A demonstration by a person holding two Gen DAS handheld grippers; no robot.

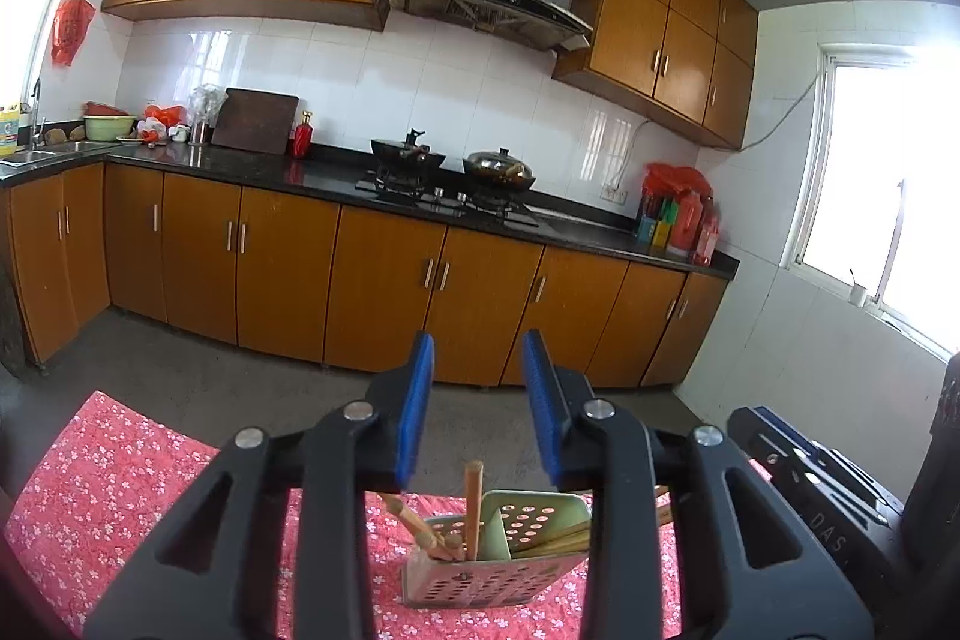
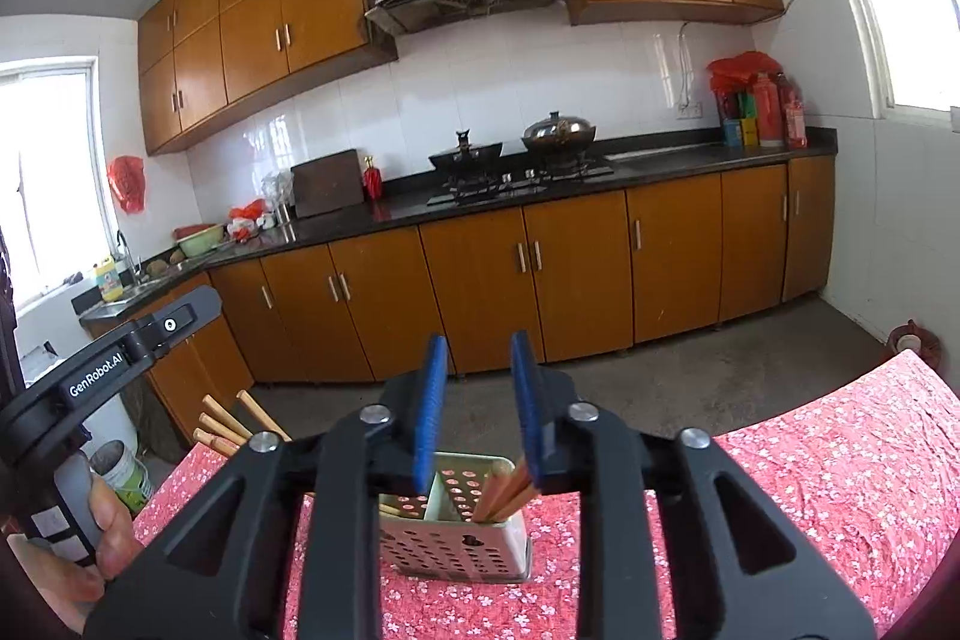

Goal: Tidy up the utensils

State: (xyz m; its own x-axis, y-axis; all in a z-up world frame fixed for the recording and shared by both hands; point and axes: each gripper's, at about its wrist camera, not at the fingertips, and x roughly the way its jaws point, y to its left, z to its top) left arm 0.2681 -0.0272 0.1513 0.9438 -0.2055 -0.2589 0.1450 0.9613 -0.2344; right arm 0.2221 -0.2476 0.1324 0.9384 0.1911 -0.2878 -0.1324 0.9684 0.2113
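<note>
A pale green perforated utensil holder (image 1: pixel 510 568) stands on the red floral tablecloth (image 1: pixel 120 490), below my grippers. It has two compartments. Wooden chopsticks (image 1: pixel 473 508) stand and lean in it. In the right wrist view the holder (image 2: pixel 456 544) holds chopsticks (image 2: pixel 507 493) in its right compartment, and more chopstick ends (image 2: pixel 225 427) stick out at the left behind the gripper. My left gripper (image 1: pixel 480 406) is open and empty above the holder. My right gripper (image 2: pixel 478 403) is open and empty above the holder. The left gripper's body (image 2: pixel 102 370) shows in the right wrist view.
The table's far edge (image 2: pixel 810 400) drops to a grey concrete floor. Beyond it run orange kitchen cabinets (image 1: pixel 390 280) with a black counter, a gas stove with two pots (image 1: pixel 450 166), and a sink at the left. A white bucket (image 2: pixel 123 472) stands on the floor.
</note>
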